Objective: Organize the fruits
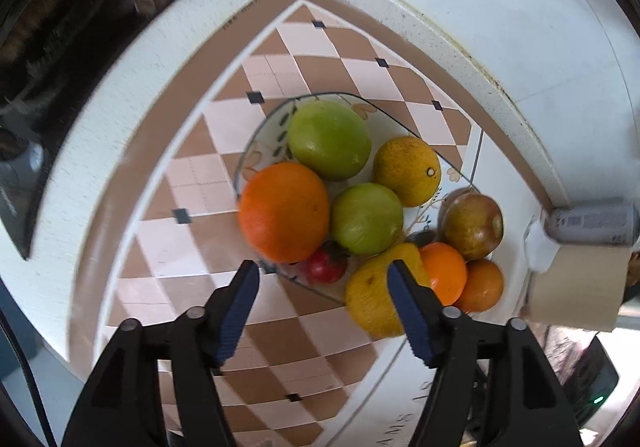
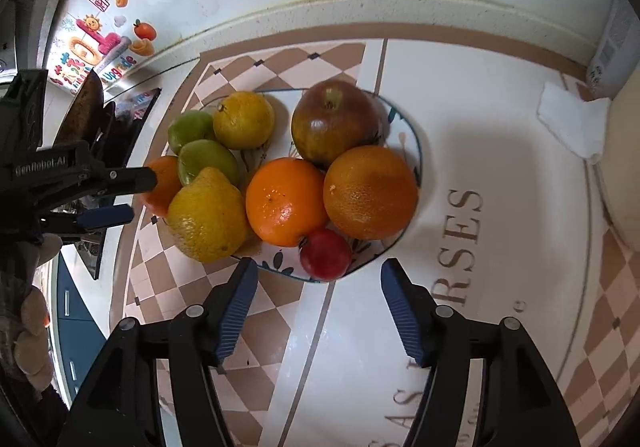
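Observation:
A patterned plate (image 2: 414, 151) on the table mat holds several fruits: oranges (image 2: 285, 201), green fruits (image 1: 329, 140), a yellow lemon (image 2: 207, 214), a yellow citrus (image 1: 407, 170), a red-brown apple (image 2: 335, 123) and a small red fruit (image 2: 325, 253). My left gripper (image 1: 322, 275) is open and empty, just short of the plate's near edge; its right finger stands in front of the lemon (image 1: 372, 293). My right gripper (image 2: 318, 273) is open and empty, its jaws either side of the small red fruit's near side. The left gripper also shows at the left of the right wrist view (image 2: 120, 195).
The plate rests on a checked brown and pink mat (image 1: 200, 183) with a white lettered part (image 2: 480, 207). A white wall edge (image 2: 400, 11) runs behind. A grey can (image 1: 592, 221) and a white cloth (image 2: 572, 123) lie to the right. A colourful box (image 2: 92, 51) stands at the far left.

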The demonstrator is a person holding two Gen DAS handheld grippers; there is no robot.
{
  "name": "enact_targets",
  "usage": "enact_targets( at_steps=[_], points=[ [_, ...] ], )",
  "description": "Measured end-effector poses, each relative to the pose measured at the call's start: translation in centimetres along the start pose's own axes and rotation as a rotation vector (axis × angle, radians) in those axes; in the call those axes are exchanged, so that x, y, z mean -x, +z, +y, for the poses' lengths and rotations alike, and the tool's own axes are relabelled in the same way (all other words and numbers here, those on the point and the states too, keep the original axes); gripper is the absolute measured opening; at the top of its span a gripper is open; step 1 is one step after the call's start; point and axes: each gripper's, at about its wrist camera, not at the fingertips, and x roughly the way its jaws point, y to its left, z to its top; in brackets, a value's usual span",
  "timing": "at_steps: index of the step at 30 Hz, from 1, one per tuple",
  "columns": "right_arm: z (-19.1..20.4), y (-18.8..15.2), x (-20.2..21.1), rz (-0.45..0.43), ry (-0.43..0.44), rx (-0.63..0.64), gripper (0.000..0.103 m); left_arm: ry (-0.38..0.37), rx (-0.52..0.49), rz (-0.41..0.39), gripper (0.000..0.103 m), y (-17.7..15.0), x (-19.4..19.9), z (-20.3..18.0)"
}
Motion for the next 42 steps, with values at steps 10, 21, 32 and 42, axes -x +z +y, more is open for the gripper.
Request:
enact_targets(
  at_steps=[10, 21, 32, 42],
  points=[
    [1.4, -1.5, 4.9, -0.033, -0.159, -0.009, 0.096, 0.235, -0.218, -0.134, 0.099, -5.3, 3.5, -0.4],
    [6.2, -5.5, 11.7, -0.162, -0.214, -0.078, 0.097, 0.193, -0.360, -0.242, 0.099, -10.1, 9.9, 0.4],
    [12.4, -13.9, 19.9, -0.324, -0.272, -0.138, 0.097, 0.108, -0.507, -0.360, 0.099, -16.1, 17.6, 2.8],
    [16.8, -20.8, 27.5, -0.426, -0.281, -0.121, 0.100, 0.056, -0.512, -0.372, 0.099, -21.8, 23.9, 4.8]
  ],
)
